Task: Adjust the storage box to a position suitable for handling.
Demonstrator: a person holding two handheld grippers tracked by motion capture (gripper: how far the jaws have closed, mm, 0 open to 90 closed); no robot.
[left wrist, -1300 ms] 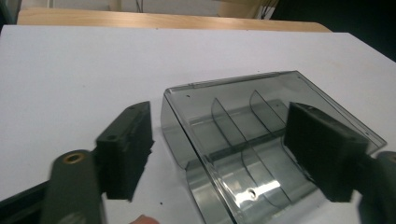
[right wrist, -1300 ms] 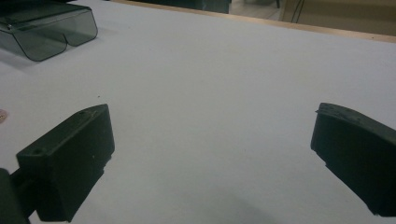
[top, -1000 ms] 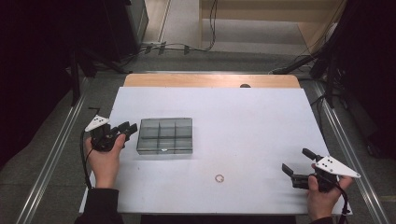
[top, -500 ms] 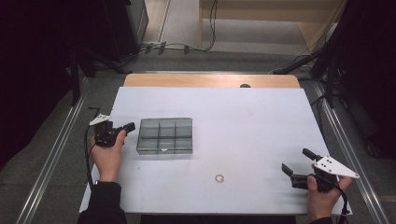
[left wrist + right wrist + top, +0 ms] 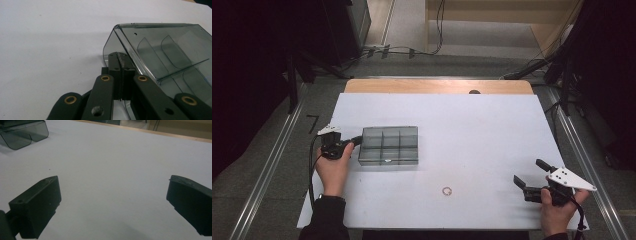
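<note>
At the left side of the white table (image 5: pixel 492 130), the left gripper (image 5: pixel 354 140) has its jaws pressed together at the near left corner of the smoky clear divided box (image 5: pixel 388 145); its own view suggests they pinch the box's thin wall (image 5: pixel 110 50), though that is hard to confirm. The box's long axis runs across the table, reaching rightward from that gripper. The small ring (image 5: pixel 446 190) lies on bare table between the grippers, nearer the right gripper (image 5: pixel 532 176), whose jaws stand wide apart, empty, pointing left toward it.
</note>
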